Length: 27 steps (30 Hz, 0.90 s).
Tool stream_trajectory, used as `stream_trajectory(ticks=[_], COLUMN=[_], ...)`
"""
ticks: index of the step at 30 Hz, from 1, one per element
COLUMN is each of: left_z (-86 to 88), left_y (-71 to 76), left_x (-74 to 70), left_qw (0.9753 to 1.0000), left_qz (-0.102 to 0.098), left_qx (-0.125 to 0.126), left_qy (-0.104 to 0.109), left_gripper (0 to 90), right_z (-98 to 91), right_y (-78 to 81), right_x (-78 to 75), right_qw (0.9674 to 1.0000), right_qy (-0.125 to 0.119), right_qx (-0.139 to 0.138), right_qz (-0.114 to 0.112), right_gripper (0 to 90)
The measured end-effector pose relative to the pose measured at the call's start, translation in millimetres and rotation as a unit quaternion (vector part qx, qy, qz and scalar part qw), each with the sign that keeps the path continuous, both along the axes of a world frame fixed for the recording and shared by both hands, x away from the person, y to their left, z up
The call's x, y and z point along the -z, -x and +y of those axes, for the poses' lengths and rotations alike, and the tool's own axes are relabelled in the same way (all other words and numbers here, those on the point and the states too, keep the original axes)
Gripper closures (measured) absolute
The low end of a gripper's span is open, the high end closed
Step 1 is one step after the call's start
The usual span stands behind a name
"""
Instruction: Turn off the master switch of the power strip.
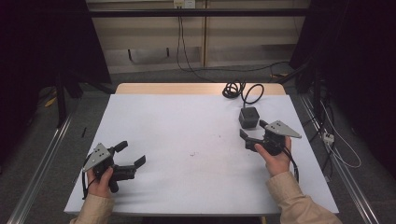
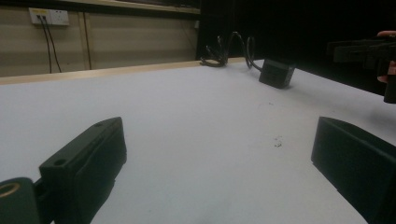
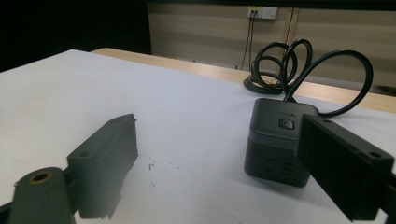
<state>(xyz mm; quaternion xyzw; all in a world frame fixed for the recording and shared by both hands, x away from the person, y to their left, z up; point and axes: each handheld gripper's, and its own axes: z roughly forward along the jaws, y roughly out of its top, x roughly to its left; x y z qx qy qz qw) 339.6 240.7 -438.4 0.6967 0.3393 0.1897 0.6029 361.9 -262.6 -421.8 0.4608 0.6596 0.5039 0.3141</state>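
bare white table (image 1: 187, 130) centre, cube socket (image 1: 249, 117) blocking right tongs (image 1: 252, 134)

A white table (image 1: 187, 135) with a wood far edge stands on grey floor (image 1: 42, 140). Behind the table, a beige wall (image 1: 149, 35) carries a socket (image 1: 183, 3). Beside the table, black curtains (image 1: 42, 37). Light is dim.
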Motion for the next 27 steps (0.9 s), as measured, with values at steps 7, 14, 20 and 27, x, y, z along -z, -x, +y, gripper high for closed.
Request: stream_trajectory(ticks=[7, 14, 20, 27], left_z=[-0.4, -2.1, -0.9, -1.0], left_y=[-2.8, -3.9, -4.0, -3.6], left_x=[0.0, 0.2, 0.0, -0.6], left_qw=[1.0, 1.0, 1.0, 1.0], left_qz=[-0.001, -0.001, 0.0, -0.003], left_qx=[-0.004, -0.001, -0.006, -0.006], left_qy=[0.002, -0.001, 0.002, 0.001], left_gripper=[2.9, 2.9, 2.9, 2.9], right_z=[-1.6, -2.9, -2.7, -6.8], right_y=[-5.9, -11.8, -17.6, -27.8], right_x=[-4.1, -5.3, -8.5, -17.5], right_qw=[1.0, 1.0, 1.0, 0.9998], right_qy=[-0.004, -0.001, -0.001, -0.014], right_qx=[0.003, 0.006, 0.004, 0.007], right_qz=[-0.003, -0.003, -0.005, -0.011], right_gripper=[15.0, 16.5, 19.4, 23.7])
